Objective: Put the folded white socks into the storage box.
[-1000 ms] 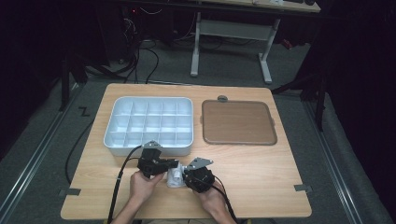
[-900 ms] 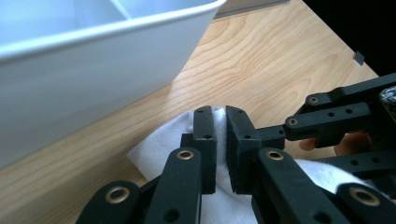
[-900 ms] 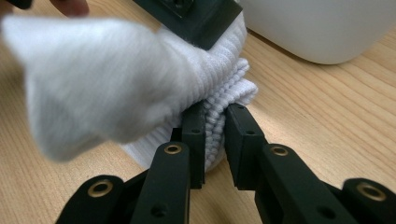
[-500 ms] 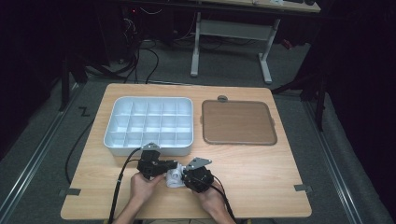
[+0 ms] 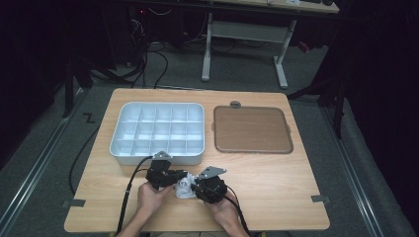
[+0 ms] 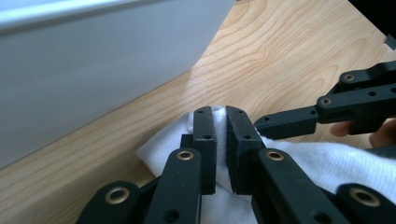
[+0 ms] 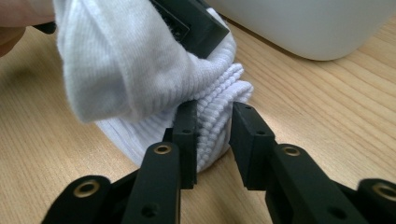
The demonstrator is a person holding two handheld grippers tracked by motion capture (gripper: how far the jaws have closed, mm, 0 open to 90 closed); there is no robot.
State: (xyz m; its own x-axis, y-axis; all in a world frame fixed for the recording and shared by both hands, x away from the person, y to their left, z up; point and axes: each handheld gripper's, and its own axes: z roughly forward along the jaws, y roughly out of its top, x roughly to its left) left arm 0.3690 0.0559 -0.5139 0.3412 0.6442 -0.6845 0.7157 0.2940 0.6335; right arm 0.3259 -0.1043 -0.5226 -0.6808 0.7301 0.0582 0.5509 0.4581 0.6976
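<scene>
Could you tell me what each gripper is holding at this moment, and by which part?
The left gripper pinches a fold of the white sock. The right gripper has just been opening; the sock's ribbed cuff lies between its jaws, not clamped.

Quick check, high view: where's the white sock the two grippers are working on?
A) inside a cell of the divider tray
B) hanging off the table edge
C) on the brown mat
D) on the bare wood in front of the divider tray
D: the white sock lies on the wooden table between the left gripper and right gripper, just in front of the white divider tray; the brown mat lies farther off.
</scene>
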